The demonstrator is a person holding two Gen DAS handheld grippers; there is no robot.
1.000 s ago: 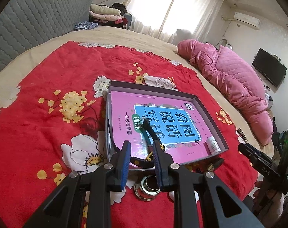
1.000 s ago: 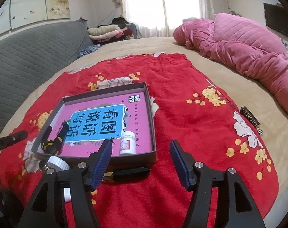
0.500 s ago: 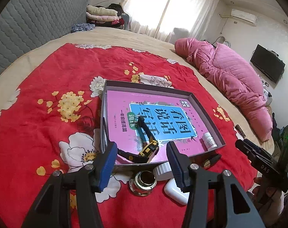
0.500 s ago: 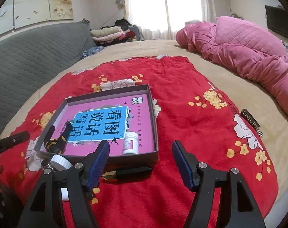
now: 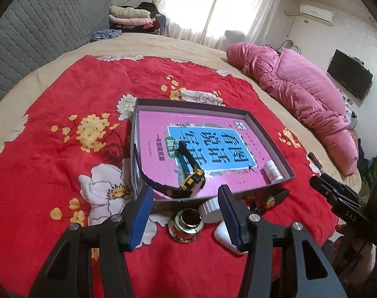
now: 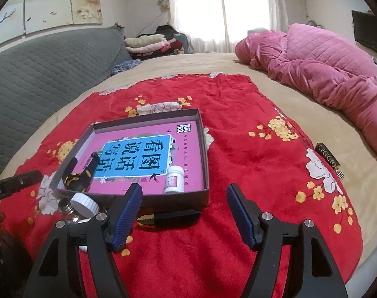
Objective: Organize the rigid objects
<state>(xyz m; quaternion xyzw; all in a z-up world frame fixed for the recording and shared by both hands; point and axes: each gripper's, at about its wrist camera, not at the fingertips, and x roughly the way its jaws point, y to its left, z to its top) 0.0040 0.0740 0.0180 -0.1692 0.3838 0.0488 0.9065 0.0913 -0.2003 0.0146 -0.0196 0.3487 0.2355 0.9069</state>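
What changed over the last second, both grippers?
The left gripper let go of the black and yellow watch, which now lies in the box; its jaws stand open and empty. The right gripper's jaws are opening, nothing between them. The small white bottle, jar and black tool stayed put.

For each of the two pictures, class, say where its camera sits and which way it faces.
Left wrist: behind the left claw, facing down at the open jar and box; the other hand shows right.
Right wrist: behind the right claw, facing down at the red blanket; its jaws are opening, nothing between.
Shared: box, white bottle.
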